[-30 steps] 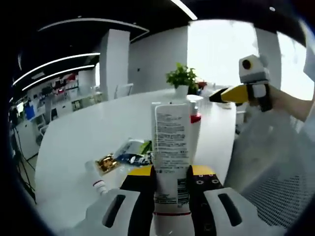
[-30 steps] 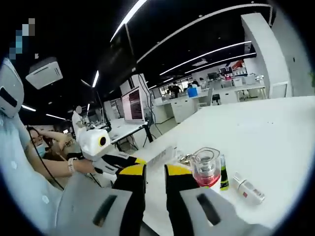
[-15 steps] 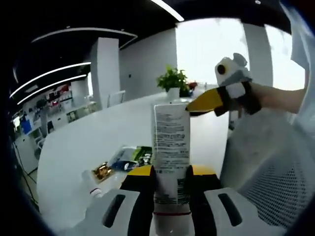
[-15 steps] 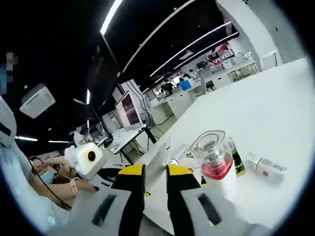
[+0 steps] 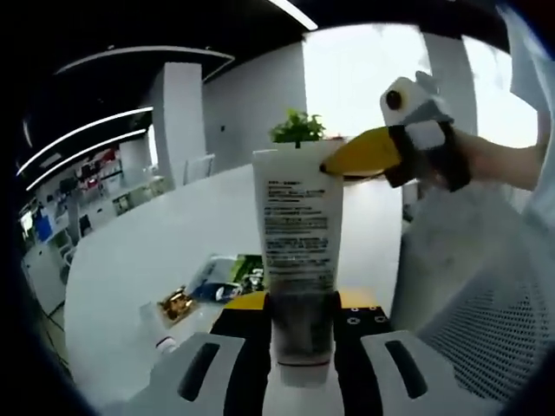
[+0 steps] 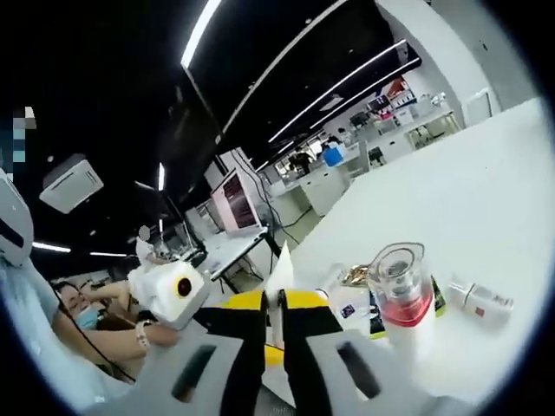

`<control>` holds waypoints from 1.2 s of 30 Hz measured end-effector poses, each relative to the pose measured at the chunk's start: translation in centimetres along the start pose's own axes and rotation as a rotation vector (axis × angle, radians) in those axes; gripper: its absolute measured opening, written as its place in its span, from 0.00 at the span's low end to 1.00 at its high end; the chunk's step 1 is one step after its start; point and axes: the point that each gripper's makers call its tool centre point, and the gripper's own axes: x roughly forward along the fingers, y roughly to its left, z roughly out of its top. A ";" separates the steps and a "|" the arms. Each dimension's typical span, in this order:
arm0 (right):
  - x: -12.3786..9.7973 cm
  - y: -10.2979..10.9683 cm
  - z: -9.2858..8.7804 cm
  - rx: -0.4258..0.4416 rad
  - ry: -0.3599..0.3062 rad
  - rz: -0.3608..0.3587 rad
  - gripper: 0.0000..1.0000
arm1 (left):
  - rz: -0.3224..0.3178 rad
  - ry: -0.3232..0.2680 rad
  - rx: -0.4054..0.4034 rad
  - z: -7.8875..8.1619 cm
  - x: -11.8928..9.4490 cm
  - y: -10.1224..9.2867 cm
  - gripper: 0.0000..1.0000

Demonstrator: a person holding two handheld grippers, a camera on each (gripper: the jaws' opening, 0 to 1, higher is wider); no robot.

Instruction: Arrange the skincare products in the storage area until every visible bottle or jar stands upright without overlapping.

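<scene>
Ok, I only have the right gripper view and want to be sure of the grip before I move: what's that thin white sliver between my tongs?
Observer: It's the flat crimped end of a white tube, which you are seeing edge-on. Your right tongs meet it at one upper corner.
Operator: Is anything else holding it?
Observer: Yes, the left tongs are clamped on its other end, near the cap.
Operator: Which face is turned away from me?
Observer: The face with the small print. It faces back along the left tongs.
</scene>
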 end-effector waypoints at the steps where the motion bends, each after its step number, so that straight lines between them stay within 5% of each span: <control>1: 0.1 0.0 0.0 -0.007 0.004 0.000 0.06 | -0.006 0.007 0.001 -0.1 0.2 0.0 0.23; 14: 1.3 0.8 -1.5 -0.072 0.071 0.025 0.08 | -0.047 0.060 -0.028 -2.2 1.4 -0.1 0.24; 36: 1.7 0.8 -1.7 -0.151 0.070 0.026 0.17 | -0.110 -0.021 -0.008 -1.6 1.9 -0.3 0.28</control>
